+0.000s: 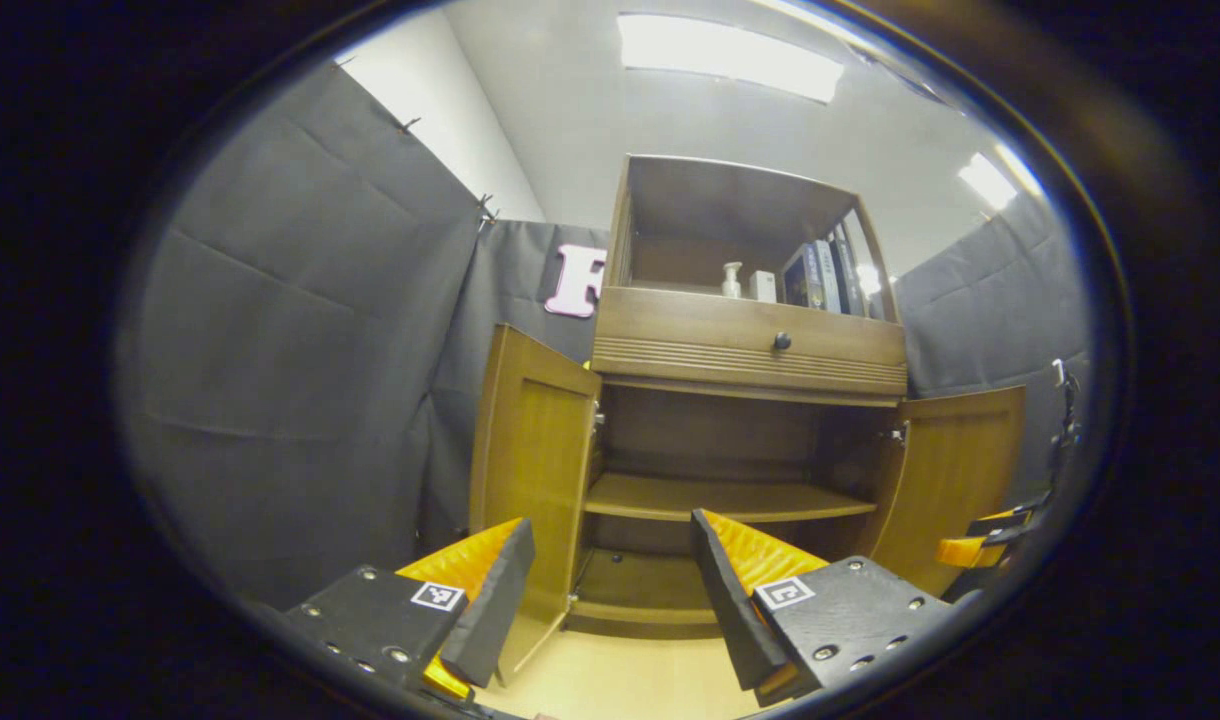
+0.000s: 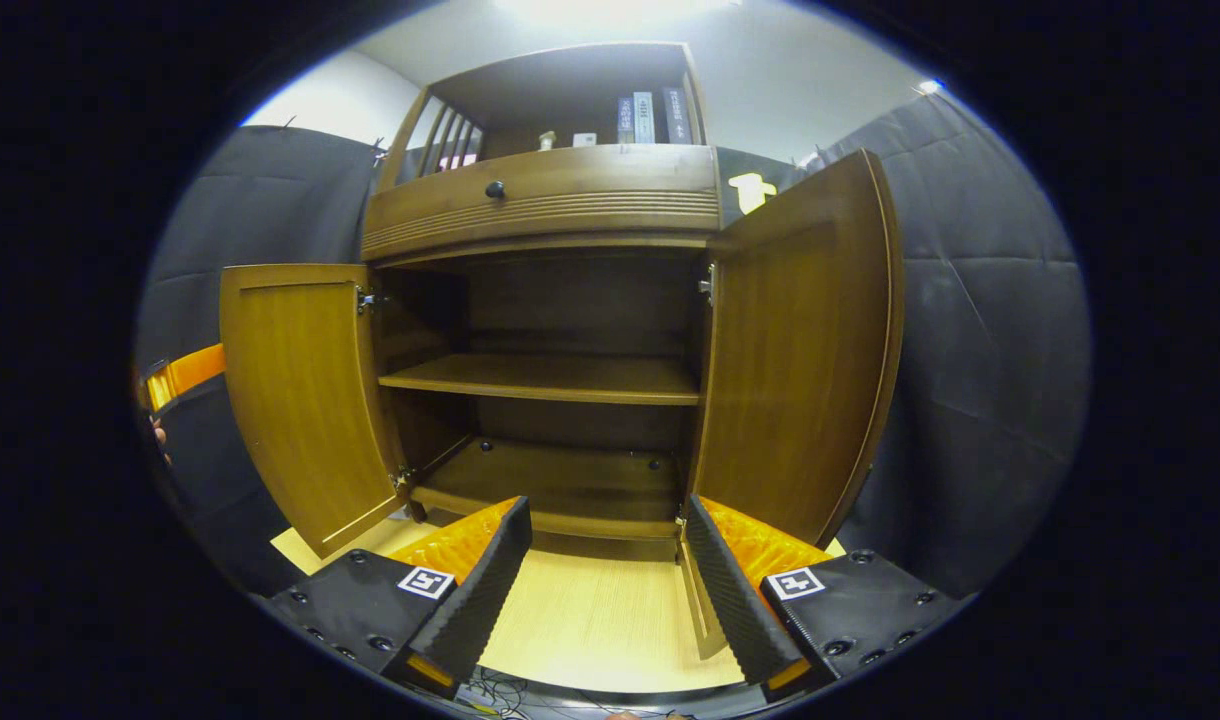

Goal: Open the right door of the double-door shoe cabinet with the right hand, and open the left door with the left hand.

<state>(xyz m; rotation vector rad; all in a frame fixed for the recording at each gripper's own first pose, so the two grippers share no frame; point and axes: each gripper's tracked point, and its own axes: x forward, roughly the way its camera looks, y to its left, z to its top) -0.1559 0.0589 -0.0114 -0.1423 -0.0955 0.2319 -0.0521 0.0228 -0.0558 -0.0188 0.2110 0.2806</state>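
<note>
Both doors of the shoe cabinet (image 2: 555, 330) stand swung wide, and neither gripper has hold of anything.

In the left gripper view, the left gripper (image 1: 610, 585) sits low in front of the cabinet with its fingers spread well apart and nothing between them. The left door (image 1: 530, 470) hangs open just beyond its left finger, apart from it as far as can be seen, and the right door (image 1: 955, 480) stands open on the far side. At the right edge of this view part of the other gripper shows, near the right door; its jaws cannot be made out there.

In the right gripper view, the right gripper (image 2: 605, 560) is likewise wide open and empty, aimed at the cabinet's lower opening. The right door rises just behind its right finger and the left door stands farther off to the left. Between the doors lie a bare middle shelf (image 2: 550, 378) and the cabinet floor below it.

Above the doors runs a drawer (image 2: 540, 200) with a dark round knob (image 2: 494, 189). The open top shelf holds a pump bottle (image 1: 732, 280), a small white box (image 1: 762, 286) and several upright books (image 1: 820, 277); the writing on their spines is too small to read
</note>
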